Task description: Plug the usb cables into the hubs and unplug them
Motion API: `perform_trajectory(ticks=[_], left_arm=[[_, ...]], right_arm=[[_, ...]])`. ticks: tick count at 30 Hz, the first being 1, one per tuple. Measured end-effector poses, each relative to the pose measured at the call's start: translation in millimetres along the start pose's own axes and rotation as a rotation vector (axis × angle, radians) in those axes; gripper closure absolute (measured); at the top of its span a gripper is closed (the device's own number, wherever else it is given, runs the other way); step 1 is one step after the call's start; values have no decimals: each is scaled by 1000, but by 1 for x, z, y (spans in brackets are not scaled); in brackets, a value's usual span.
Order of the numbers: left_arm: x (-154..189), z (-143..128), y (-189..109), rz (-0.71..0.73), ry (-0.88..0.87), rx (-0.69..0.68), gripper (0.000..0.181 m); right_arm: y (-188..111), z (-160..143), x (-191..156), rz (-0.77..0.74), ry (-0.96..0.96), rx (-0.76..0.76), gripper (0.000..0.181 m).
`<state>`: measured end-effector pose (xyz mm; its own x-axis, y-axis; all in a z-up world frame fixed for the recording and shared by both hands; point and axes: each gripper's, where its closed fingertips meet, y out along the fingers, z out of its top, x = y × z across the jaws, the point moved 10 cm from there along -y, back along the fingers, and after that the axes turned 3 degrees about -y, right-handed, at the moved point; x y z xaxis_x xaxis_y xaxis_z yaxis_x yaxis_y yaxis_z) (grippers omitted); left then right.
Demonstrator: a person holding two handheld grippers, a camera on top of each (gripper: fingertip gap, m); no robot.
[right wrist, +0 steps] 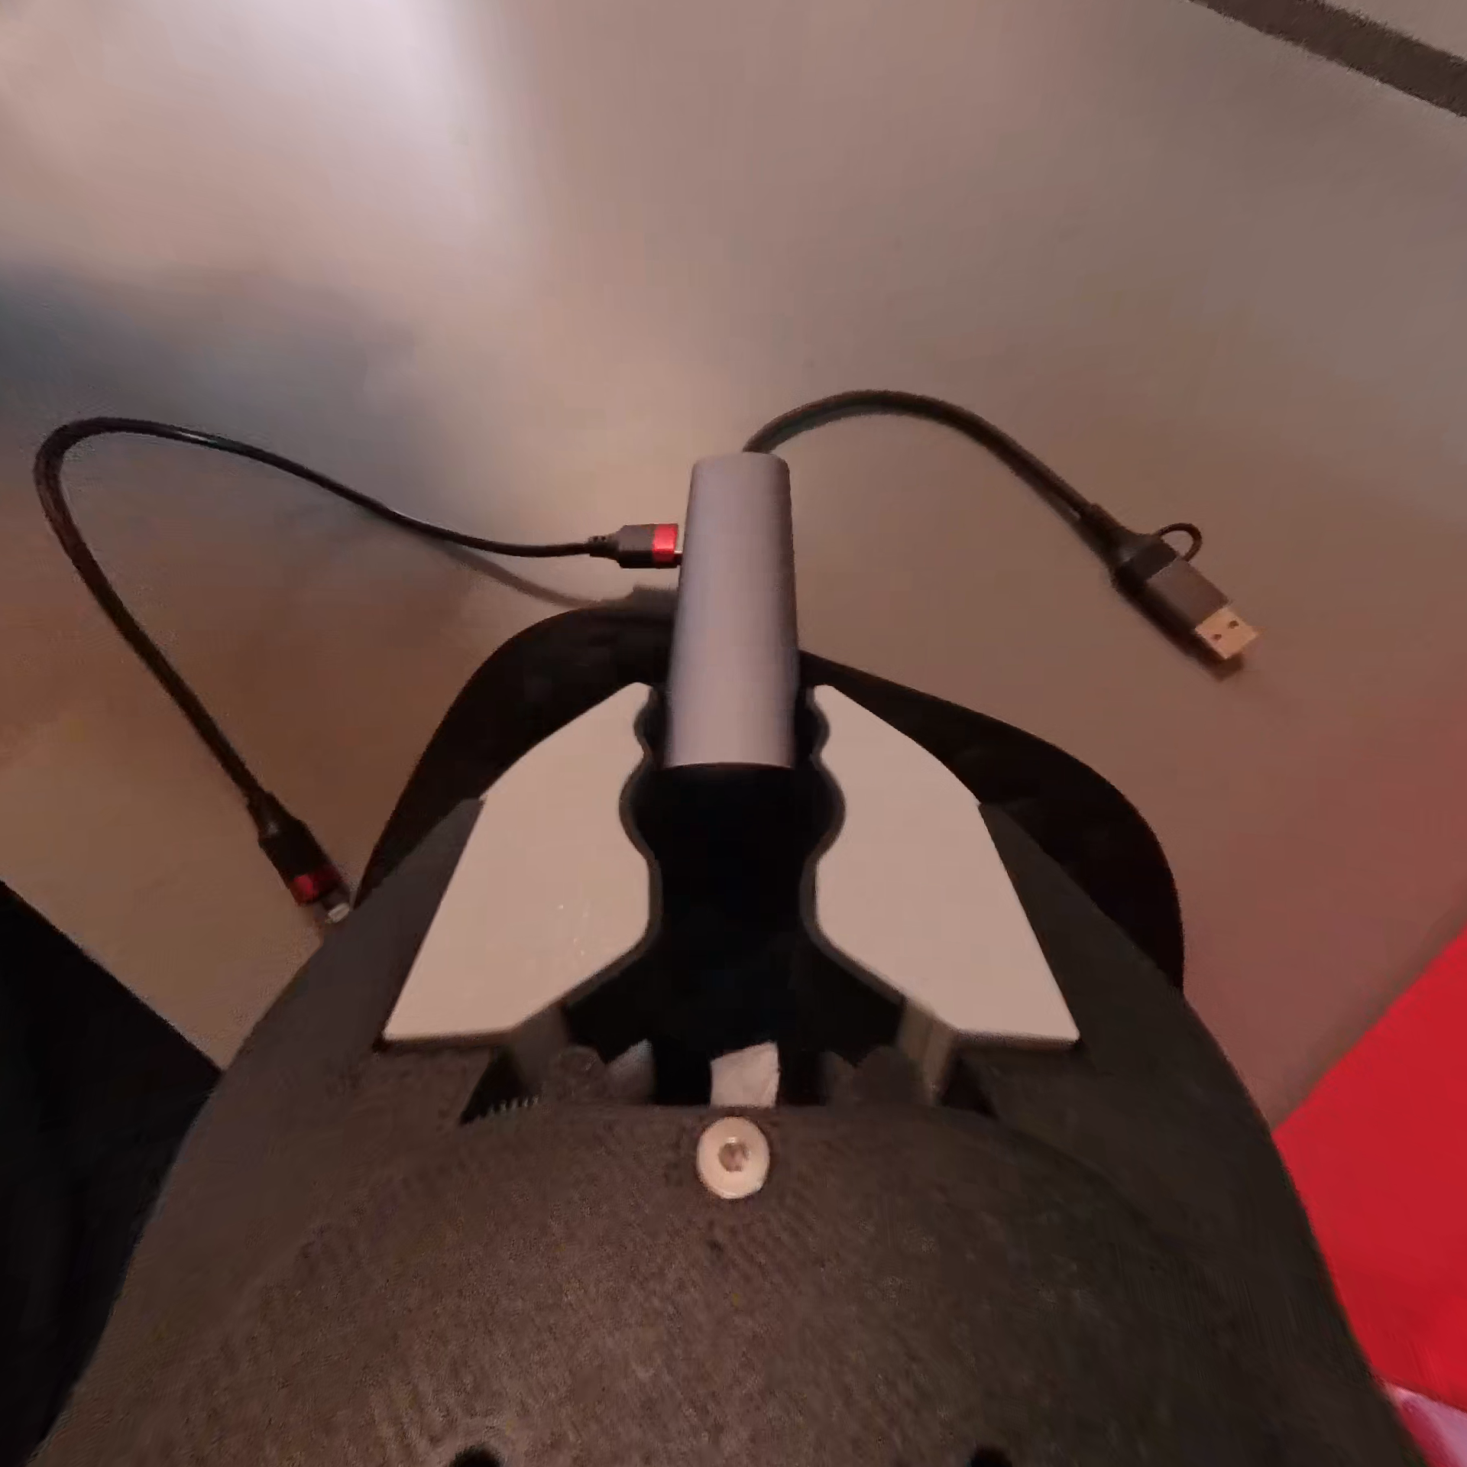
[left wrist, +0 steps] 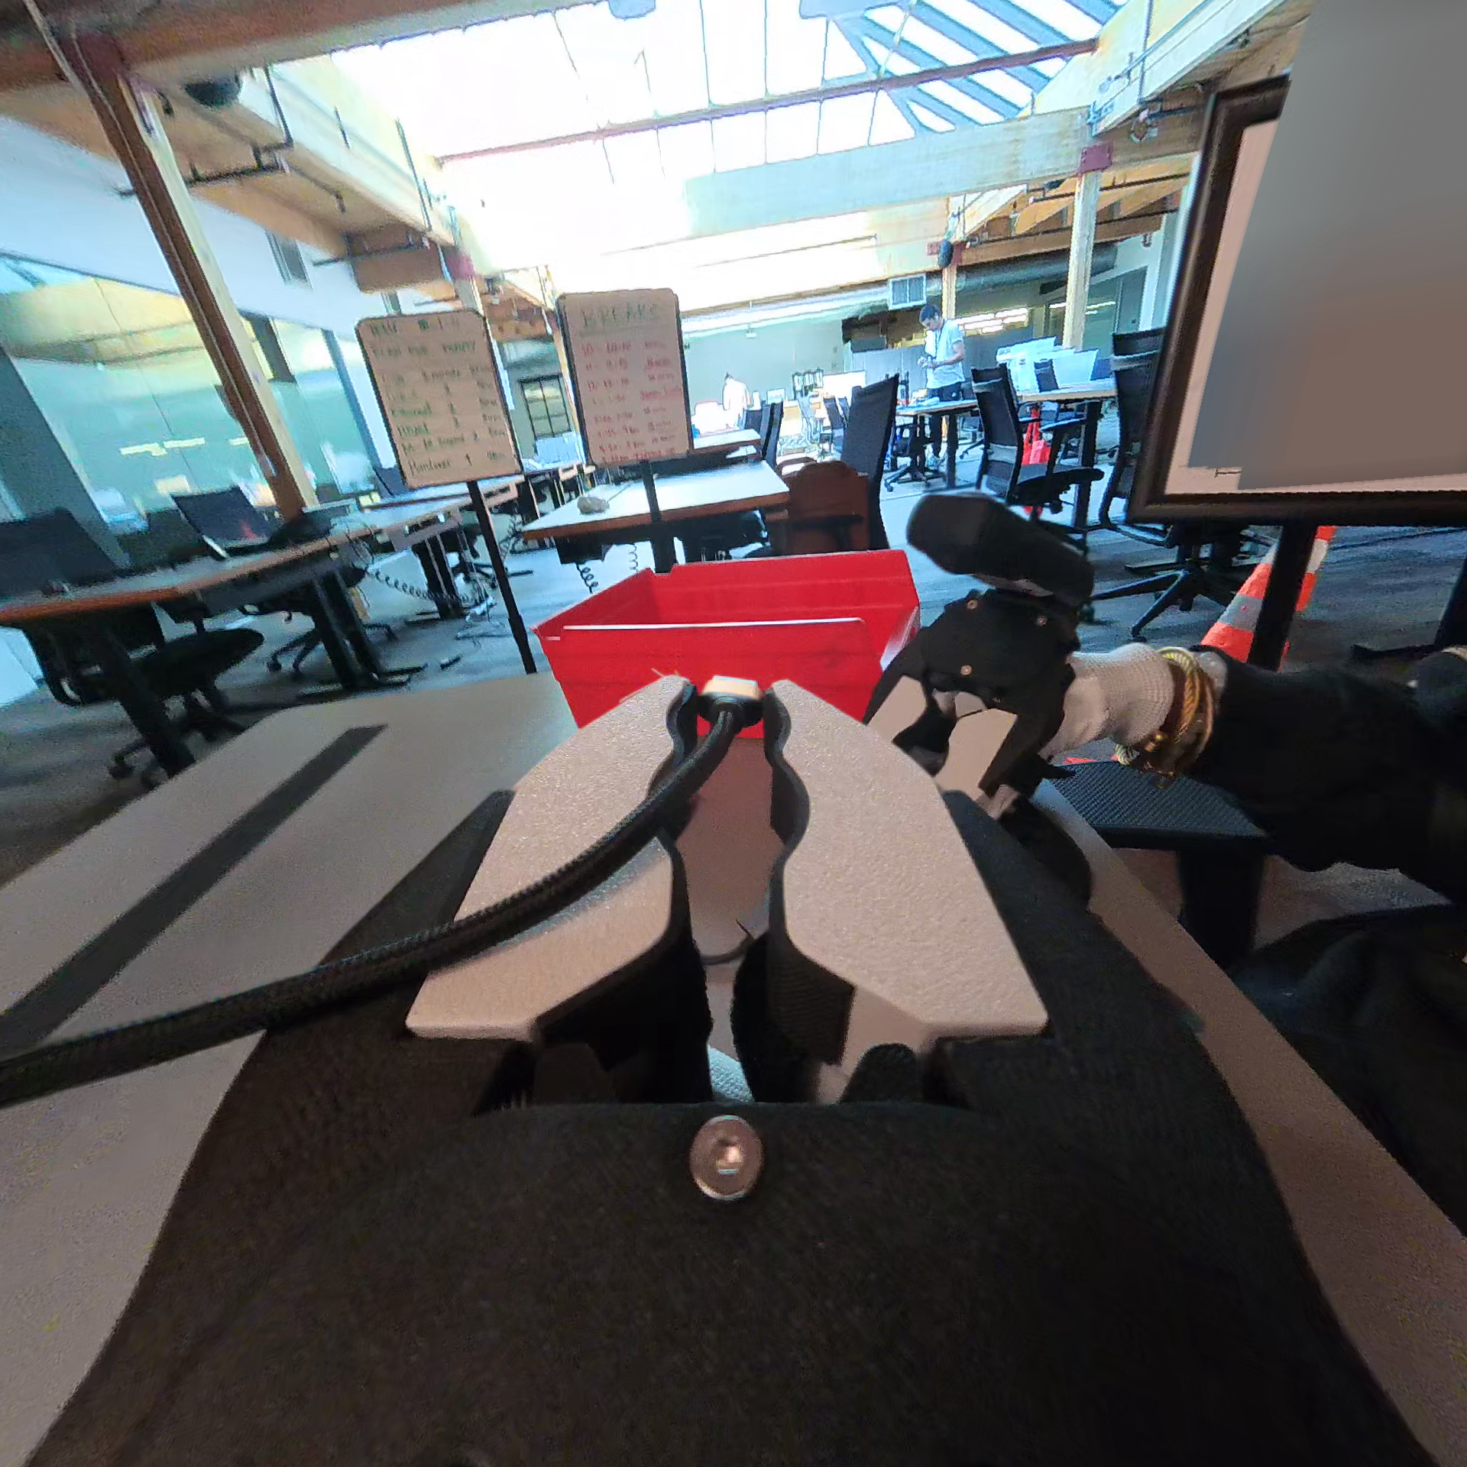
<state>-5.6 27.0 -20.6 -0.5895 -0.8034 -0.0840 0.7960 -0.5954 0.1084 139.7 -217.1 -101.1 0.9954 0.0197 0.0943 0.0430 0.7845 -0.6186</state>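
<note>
In the left wrist view my left gripper (left wrist: 726, 700) is shut on the plug end of a black braided USB cable (left wrist: 508, 913). The plug's metal tip (left wrist: 726, 684) pokes out past the fingertips, and the cable trails back to the left over the grey table (left wrist: 238, 802). In the right wrist view my right gripper (right wrist: 730, 714) is shut on a grey stick-shaped hub (right wrist: 730, 603) above the table (right wrist: 873, 238). A black cable with a red-collared plug (right wrist: 655, 545) is in the hub's left side. Its other red-collared end (right wrist: 311, 883) lies loose. The hub's own lead ends in a USB-A plug (right wrist: 1191, 615).
A red plastic bin (left wrist: 730, 635) stands just past the table's far edge, and its corner shows at the lower right of the right wrist view (right wrist: 1389, 1151). A gloved hand (left wrist: 1111, 698) holds the right gripper (left wrist: 964, 762) to the right. A dark strip (left wrist: 198, 865) crosses the table. Some 20 cm of space lies between my two pairs of fingers.
</note>
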Motion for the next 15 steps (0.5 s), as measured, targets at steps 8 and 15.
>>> perform_trajectory(ticks=[8,15], left_arm=[[8,-3,14,18,-109,0,166],[18,-12,26,-28,-115,-49,166]], right_arm=[[-2,9,-1,-126,38,60,148],[8,12,-4,-101,78,-77,148]])
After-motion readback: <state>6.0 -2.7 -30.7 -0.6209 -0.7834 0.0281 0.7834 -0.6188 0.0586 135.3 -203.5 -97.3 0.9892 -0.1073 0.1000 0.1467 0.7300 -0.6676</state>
